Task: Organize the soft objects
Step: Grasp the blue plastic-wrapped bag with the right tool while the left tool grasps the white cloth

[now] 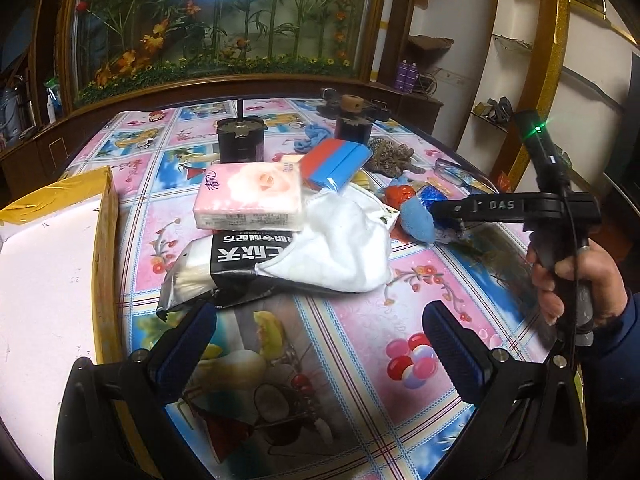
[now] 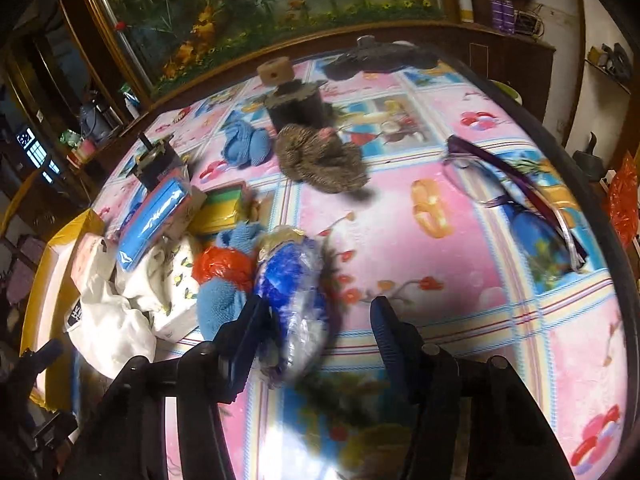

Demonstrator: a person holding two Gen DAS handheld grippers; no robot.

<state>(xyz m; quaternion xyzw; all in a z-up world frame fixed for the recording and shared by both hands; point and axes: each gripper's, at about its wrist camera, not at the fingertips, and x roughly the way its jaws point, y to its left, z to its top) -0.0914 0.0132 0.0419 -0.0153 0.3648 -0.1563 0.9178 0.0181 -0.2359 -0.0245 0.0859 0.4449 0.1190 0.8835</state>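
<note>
My left gripper (image 1: 320,340) is open and holds nothing, low over the flowered tablecloth (image 1: 360,320). Just beyond it lie a black-and-white packet (image 1: 224,264), a white cloth (image 1: 344,244) and a pink tissue pack (image 1: 248,196). My right gripper (image 2: 318,336) is open around a blue-and-white plastic-wrapped bundle (image 2: 296,300). The bundle rests against the left finger (image 2: 248,336), with a gap to the right one. From the left wrist view, the right gripper (image 1: 444,216) sits at the pile's right edge beside a blue fuzzy cloth (image 1: 416,220). A red bag (image 2: 218,264) lies close by.
A white box with yellow tape (image 1: 52,264) stands at the table's left. Farther back are a red-and-blue sponge pack (image 1: 336,164), a brown scrubber (image 2: 324,156), a blue cloth (image 2: 244,144), two black motors (image 1: 240,140) and glasses (image 2: 520,184). A hand (image 1: 572,280) holds the right gripper.
</note>
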